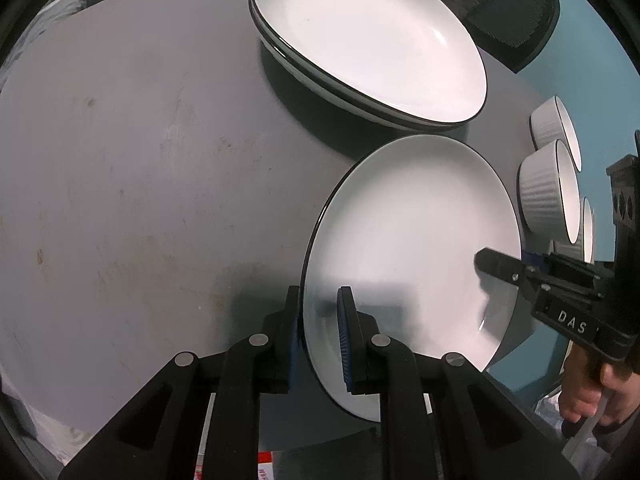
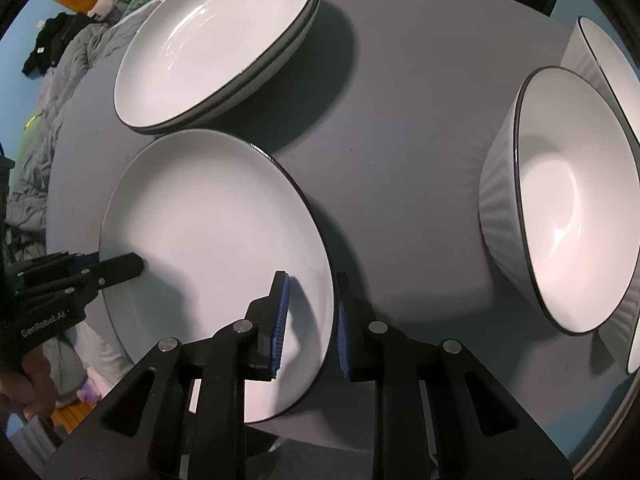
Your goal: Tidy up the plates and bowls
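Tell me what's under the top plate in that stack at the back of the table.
Under the top plate at least one more dark-rimmed plate shows only as an edge. Its face is covered, and so is the table beneath.

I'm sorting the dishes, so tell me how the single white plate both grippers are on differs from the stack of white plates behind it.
The single white black-rimmed plate is alone; the stack of white plates holds several. The left gripper and right gripper clamp the single plate's opposite rims; the stack is untouched. The single plate overhangs the grey table; the stack sits further in. Both share white glaze and dark rims.
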The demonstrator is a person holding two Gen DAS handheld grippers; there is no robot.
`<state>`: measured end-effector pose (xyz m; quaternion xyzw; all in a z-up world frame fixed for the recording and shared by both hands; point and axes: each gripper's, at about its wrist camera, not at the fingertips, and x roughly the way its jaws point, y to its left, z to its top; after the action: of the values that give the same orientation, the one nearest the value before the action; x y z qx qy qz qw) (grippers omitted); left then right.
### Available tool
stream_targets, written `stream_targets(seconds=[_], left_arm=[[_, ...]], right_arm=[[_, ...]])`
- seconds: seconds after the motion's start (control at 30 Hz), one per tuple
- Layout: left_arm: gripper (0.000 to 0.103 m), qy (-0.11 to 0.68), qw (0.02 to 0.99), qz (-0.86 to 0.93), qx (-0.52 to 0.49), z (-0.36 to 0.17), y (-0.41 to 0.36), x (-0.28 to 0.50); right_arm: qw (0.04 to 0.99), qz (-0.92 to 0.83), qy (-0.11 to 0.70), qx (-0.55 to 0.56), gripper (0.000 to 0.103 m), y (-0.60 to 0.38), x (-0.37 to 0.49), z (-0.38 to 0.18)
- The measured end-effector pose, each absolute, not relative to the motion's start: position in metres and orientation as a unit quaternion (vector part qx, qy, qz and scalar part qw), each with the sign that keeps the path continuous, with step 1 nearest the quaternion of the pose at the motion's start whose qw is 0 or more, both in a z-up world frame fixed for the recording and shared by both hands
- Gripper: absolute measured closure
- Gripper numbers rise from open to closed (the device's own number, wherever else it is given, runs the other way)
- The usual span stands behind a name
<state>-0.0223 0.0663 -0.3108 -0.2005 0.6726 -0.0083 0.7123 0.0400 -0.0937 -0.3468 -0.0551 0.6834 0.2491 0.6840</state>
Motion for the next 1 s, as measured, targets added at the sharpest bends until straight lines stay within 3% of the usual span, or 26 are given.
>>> stream_targets(seconds=[0.57,1.0], left_arm=[[0.083,0.688,0.695,0.012,-0.208,-0.311,0.077,-0.031],[0.083,0.678,0.703,0.029,-0.213,-0.280,0.092,-0.034]], right_arm=[[0.667,0.260,0.698,-0.025,0.087,-0.094,0.054,-0.343],[0.665,0.279,0.692,-0.025,0.087,-0.086,0.069,-0.326]])
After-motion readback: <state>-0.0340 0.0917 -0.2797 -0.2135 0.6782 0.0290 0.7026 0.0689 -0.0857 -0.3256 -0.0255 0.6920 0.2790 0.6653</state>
